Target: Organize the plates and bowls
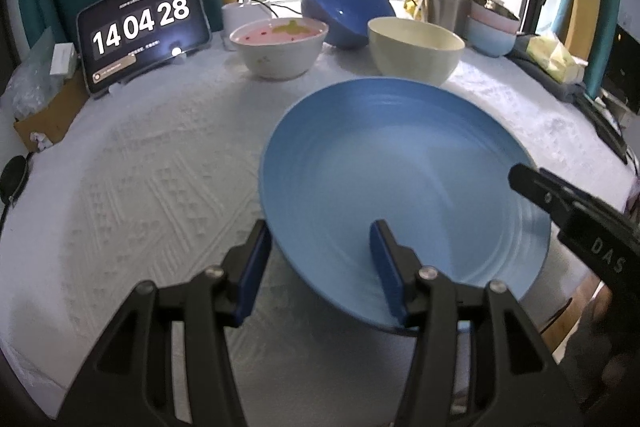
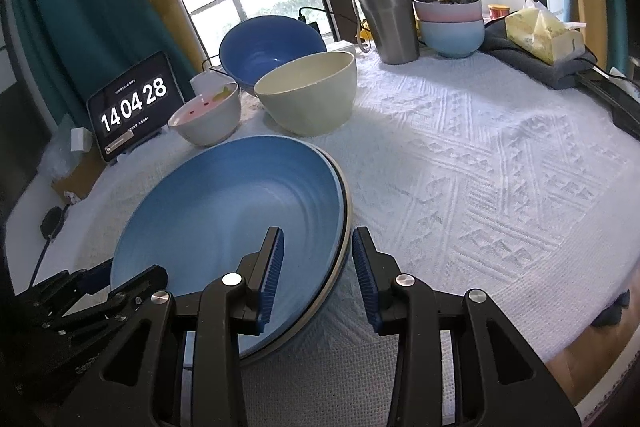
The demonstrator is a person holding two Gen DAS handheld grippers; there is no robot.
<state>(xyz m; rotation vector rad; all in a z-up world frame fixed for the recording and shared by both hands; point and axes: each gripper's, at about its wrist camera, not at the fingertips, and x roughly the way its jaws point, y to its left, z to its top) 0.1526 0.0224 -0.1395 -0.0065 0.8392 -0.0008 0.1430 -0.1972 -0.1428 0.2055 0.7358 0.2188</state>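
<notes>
Your left gripper (image 1: 320,267) and right gripper (image 2: 318,275) both straddle the rim of the blue plate (image 2: 240,211), fingers released, not yet pinching. The plate lies on a cream-rimmed one on the bench (image 2: 480,187), just before the cream bowl (image 2: 308,95), probably stacked to sort plates together.

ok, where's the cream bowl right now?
The cream bowl stands upright at the back of the table, just beyond the blue plate. In the left wrist view the white strawberry-print bowl is to its left, with the tilted dark blue bowl behind.
</notes>
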